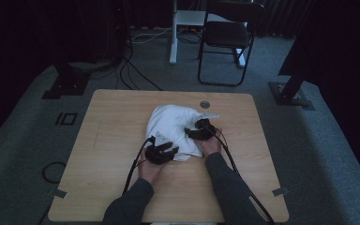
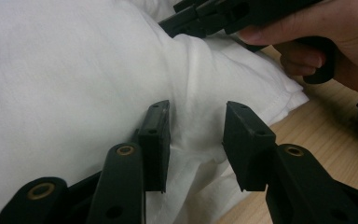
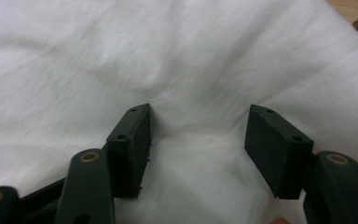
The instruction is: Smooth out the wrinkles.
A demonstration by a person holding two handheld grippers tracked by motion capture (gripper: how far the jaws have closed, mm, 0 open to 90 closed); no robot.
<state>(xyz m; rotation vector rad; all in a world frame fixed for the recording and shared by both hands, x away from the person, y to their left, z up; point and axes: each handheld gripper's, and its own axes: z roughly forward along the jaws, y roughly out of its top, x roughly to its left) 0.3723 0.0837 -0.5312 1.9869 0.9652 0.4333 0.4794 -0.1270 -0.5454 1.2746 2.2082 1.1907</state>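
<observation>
Toward the table's [image 1: 103, 187] far edge, an unmarked white cloth [image 1: 171, 123] lies bunched; left gripper [image 1: 161, 151] and right gripper [image 1: 200, 131] both gape over folds, gripping nothing.

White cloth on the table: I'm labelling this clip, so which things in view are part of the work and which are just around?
In use: white cloth; left gripper; right gripper.
Just around: table; black chair; floor cables.
</observation>
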